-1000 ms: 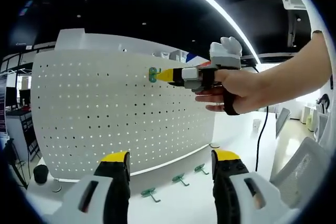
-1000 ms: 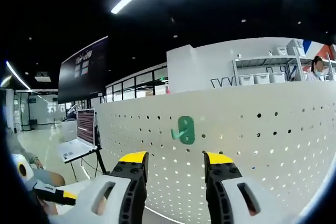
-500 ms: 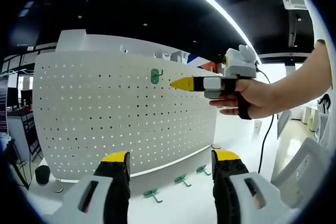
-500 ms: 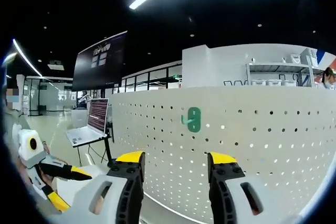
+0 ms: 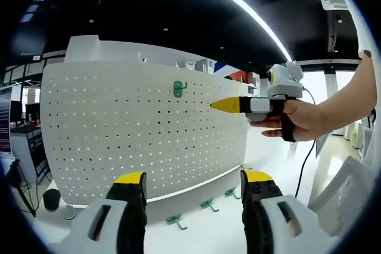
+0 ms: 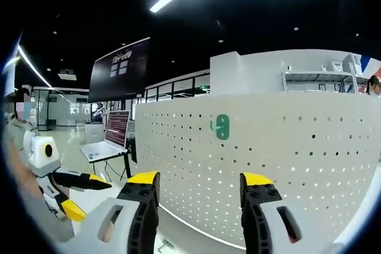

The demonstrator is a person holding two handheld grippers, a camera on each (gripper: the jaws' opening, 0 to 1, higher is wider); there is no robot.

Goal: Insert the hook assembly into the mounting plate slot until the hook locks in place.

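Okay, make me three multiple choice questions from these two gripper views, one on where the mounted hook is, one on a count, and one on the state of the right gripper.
1. Where is the mounted green hook?
A. On the white pegboard, near its top
B. On the table
C. In a gripper's jaws

2. How many loose green hooks lie on the table below the board?
A. One
B. Three
C. Five

3. What state is the right gripper in?
A. Shut on a hook
B. Open and empty
C. Pressed against the board

Answers: 1 A, the hook sits in the board's upper rows. 2 B, three lie along the board's foot in the left gripper view. 3 B, its yellow-tipped jaws stand apart with nothing between them.
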